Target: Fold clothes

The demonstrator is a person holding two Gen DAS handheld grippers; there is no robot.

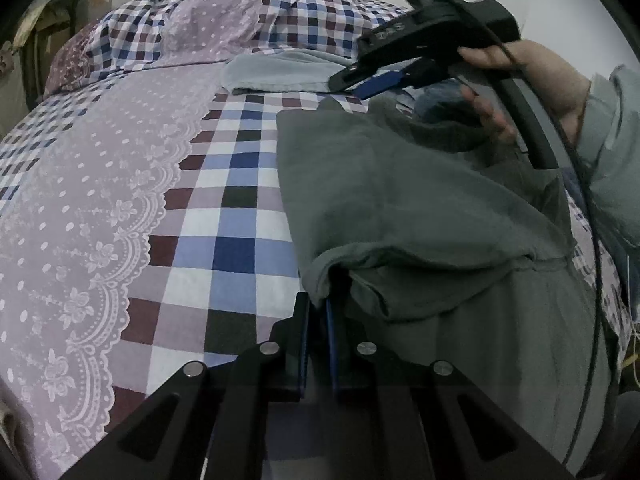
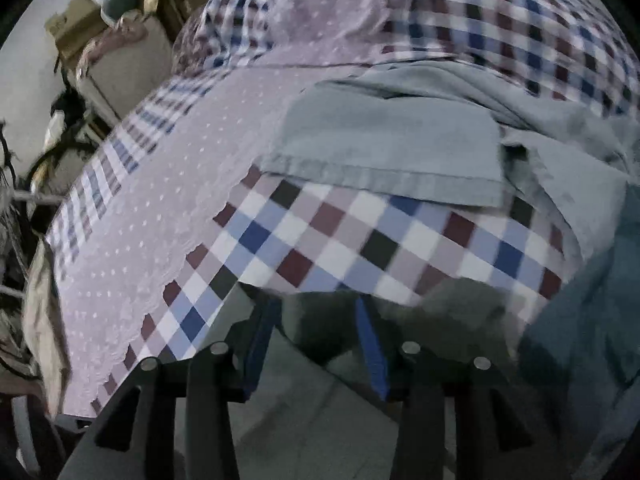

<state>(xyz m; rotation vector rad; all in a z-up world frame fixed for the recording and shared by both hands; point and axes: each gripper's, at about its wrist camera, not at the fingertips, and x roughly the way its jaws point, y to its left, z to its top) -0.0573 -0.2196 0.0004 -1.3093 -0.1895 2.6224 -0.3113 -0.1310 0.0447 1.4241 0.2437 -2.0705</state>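
My left gripper [image 1: 320,312] is pinching a folded edge of the grey garment [image 1: 420,208], which lies on the bed [image 1: 236,216] toward its near right side. My right gripper [image 2: 316,344] is spread wide above the far end of the same cloth, gripping nothing. The fabric looks soft, light and limp, so I judge it will sag and slide unless taken at a hem or corner. A pale folded cloth [image 2: 384,148] rests further up the bed, near the pillows [image 1: 248,20].
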